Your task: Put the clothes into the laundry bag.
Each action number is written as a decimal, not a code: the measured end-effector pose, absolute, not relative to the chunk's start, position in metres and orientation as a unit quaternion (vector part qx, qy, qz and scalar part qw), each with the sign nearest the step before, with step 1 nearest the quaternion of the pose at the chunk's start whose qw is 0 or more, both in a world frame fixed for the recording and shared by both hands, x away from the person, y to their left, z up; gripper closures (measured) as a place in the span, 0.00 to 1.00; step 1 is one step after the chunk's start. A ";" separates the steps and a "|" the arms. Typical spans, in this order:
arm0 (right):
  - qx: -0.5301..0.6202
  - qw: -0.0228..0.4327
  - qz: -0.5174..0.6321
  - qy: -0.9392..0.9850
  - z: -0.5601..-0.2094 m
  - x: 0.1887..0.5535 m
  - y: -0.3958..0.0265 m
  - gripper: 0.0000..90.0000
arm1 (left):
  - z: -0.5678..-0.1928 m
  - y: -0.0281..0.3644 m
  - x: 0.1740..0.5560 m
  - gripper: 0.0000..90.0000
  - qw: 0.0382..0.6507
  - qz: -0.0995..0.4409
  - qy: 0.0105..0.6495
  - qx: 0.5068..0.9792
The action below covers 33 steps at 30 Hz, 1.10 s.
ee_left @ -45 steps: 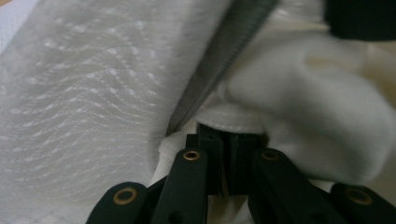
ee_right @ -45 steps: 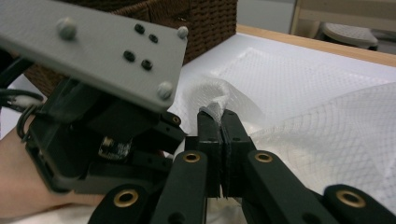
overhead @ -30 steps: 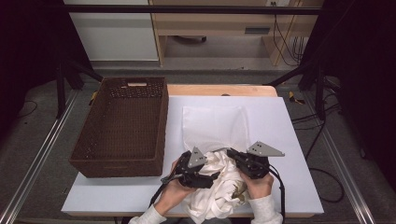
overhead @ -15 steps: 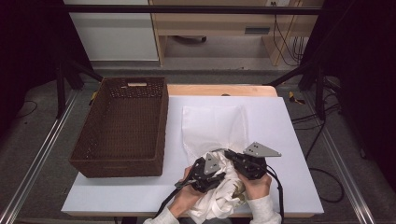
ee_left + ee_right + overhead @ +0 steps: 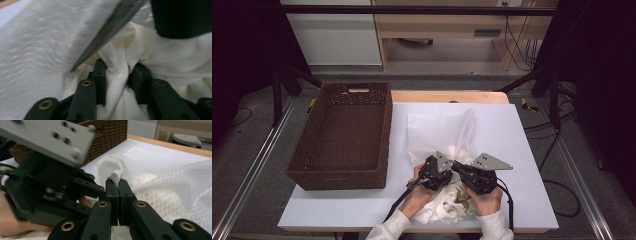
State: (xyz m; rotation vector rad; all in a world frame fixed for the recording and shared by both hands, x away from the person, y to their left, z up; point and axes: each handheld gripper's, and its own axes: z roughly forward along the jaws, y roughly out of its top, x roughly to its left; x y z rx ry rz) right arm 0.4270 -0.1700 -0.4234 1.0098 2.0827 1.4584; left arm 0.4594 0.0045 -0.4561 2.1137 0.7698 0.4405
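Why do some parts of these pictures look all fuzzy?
In the left gripper view, the grey plate and the mesh bag are blurred, while the cream cloth between the jaws is sharper. In the right gripper view, the left gripper up close is smeared. The high view is evenly lit, dark at the sides.

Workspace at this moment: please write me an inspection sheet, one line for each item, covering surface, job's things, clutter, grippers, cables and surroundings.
Surface: white rectangular table top with a wooden edge at the far side.
Job's things: white mesh laundry bag lies flat mid-table; cream cloth garment bunched at the near edge, partly at the bag's mouth.
Clutter: dark brown woven basket, nothing seen inside.
Grippers: left hand-held gripper has a fold of the garment between its jaws, which have just been reopening slightly; right hand-held gripper shut on the mesh bag's edge.
Cables: black cable trails from the left gripper towards the near edge.
Surroundings: grey floor, pale wooden furniture behind.
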 end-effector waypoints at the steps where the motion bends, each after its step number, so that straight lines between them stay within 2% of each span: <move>1: 0.368 0.199 0.522 0.743 -0.425 0.428 -0.172 0.99 | -0.454 0.009 0.458 0.67 0.417 0.168 0.308 0.839; 4: 0.373 0.201 0.521 0.741 -0.427 0.430 -0.177 0.99 | -0.444 0.024 0.445 0.45 0.432 0.155 0.300 0.836; 6: 0.375 0.202 0.519 0.741 -0.428 0.430 -0.178 0.99 | -0.437 0.037 0.432 0.37 0.438 0.154 0.290 0.837; 10: 0.377 0.201 0.516 0.743 -0.431 0.433 -0.176 0.99 | -0.438 0.051 0.417 0.29 0.428 0.149 0.289 0.843; 13: 0.376 0.198 0.510 0.748 -0.434 0.434 -0.172 0.99 | -0.460 0.042 0.421 0.30 0.416 0.128 0.299 0.850; 14: 0.376 0.198 0.510 0.748 -0.434 0.434 -0.172 0.99 | -0.460 0.042 0.421 0.31 0.416 0.128 0.299 0.850; 18: 0.376 0.198 0.505 0.751 -0.436 0.435 -0.169 0.99 | -0.475 0.031 0.434 0.66 0.424 0.085 0.313 0.845; 20: 0.375 0.198 0.506 0.751 -0.436 0.435 -0.170 0.99 | -0.474 0.028 0.432 0.86 0.417 0.106 0.309 0.848; 21: 0.375 0.197 0.506 0.751 -0.436 0.435 -0.169 0.99 | -0.473 0.027 0.430 0.91 0.415 0.117 0.305 0.849; 28: 0.374 0.195 0.515 0.746 -0.431 0.432 -0.172 0.99 | -0.452 0.027 0.426 0.93 0.450 0.138 0.290 0.833; 33: 0.367 0.196 0.524 0.744 -0.424 0.428 -0.171 0.99 | -0.453 0.003 0.444 0.93 0.446 0.152 0.292 0.832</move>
